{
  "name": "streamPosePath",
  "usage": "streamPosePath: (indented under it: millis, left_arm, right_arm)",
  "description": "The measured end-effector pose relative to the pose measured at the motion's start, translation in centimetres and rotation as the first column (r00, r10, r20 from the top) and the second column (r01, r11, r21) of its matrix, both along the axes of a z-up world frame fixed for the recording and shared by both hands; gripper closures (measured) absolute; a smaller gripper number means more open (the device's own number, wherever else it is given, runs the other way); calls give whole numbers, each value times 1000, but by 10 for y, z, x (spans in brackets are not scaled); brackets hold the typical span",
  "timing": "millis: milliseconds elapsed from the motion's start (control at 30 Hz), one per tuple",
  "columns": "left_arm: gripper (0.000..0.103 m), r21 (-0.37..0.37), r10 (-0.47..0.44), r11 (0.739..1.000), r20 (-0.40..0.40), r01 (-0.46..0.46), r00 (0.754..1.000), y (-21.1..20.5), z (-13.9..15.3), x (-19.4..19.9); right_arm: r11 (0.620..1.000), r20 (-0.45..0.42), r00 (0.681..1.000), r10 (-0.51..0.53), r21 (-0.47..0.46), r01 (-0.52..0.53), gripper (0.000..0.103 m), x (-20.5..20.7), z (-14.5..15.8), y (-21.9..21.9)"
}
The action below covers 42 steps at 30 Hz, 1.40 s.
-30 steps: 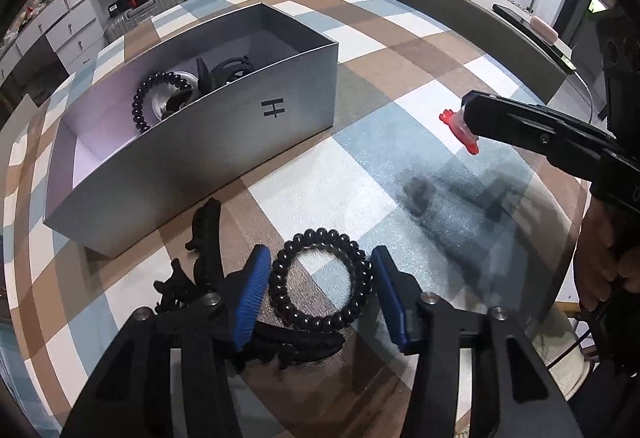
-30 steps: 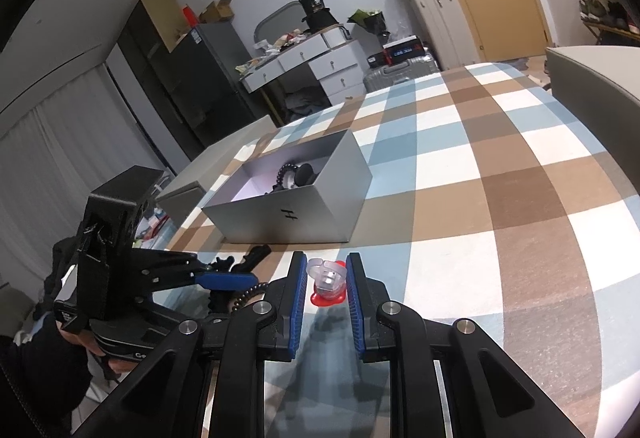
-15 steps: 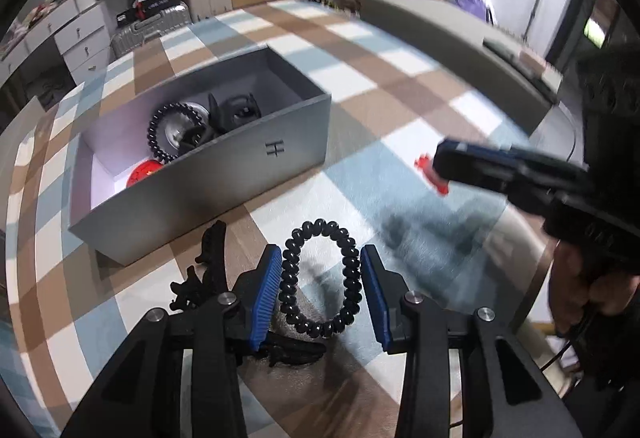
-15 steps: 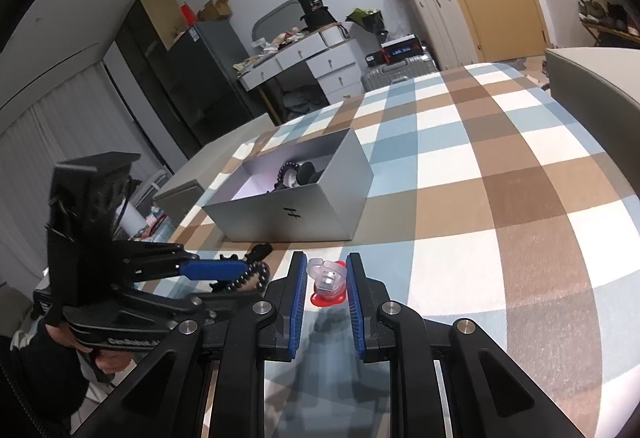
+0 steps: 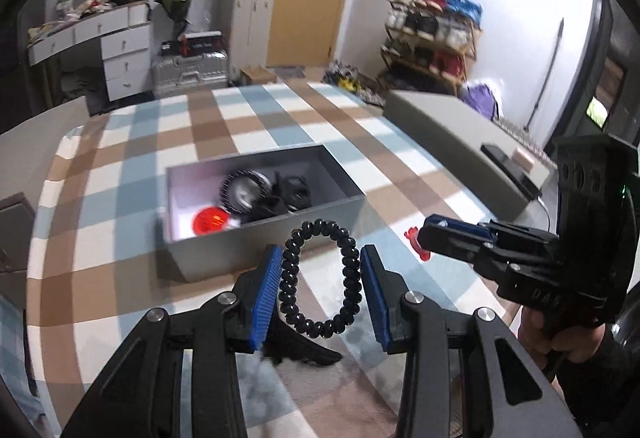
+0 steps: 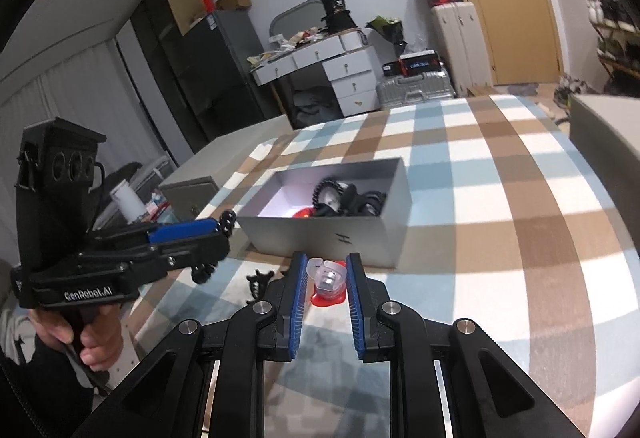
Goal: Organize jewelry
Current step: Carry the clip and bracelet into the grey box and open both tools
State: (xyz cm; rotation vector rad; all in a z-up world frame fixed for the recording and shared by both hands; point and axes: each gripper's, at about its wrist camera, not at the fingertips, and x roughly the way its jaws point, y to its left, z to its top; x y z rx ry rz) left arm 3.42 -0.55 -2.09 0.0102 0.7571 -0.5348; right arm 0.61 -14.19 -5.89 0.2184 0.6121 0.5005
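Lifted off the checked tablecloth since a second ago, the black bead bracelet [image 5: 319,278] now hangs clamped between the blue pads [image 5: 266,294] of the left gripper [image 5: 320,292], squeezed into a tall oval, and the view has tipped up toward the room. From the left wrist camera, the open grey box [image 5: 256,238] sits just beyond the bracelet, holding another bead bracelet [image 5: 245,191], dark hair clips [image 5: 290,193] and a red round piece [image 5: 211,220]; motion blur softens its contents. A black claw clip [image 5: 304,348] lies on the tablecloth [image 5: 120,177] under the left fingers. To the right, the right gripper [image 5: 424,238] reaches in with a red-edged item [image 5: 416,244] at its tip, and letters on its body read partly "DAS". From the right wrist camera, the right gripper [image 6: 327,286] has its fingers closed on a small clear trinket with a red base [image 6: 328,284], held above the cloth just in front of the box [image 6: 320,236], whose near wall carries an "H"-like mark [image 6: 342,237]. The left gripper [image 6: 218,236] enters from the left, marked "GenRobot.AI" [image 6: 89,294], with bracelet beads [image 6: 228,222] showing at its tip. A black clip [image 6: 258,282] lies on the cloth between the two grippers.
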Motion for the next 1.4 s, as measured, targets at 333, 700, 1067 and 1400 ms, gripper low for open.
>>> streamPosePath:
  millis: [333,700,1067,1400]
  left_arm:
    - [69,-71,90,994,53,-86,995,32,10,19]
    - [69,-78,127,989,37,-124,991,35,2,55]
    - [69,-29,127,991,-16,-127,992,25,-15,78]
    - [68,-11,114,993,-59,-115,992,21,-26,89]
  right_arm:
    - [996,59,995,86,7,-87,84,28,26,36]
    - [993,57,992,112,38,-115,84,77,26,39]
    - [990,28,991,132,44,-133,84,112,8,40]
    - [989,-4,990,141,54,-141,83,129,-7,40]
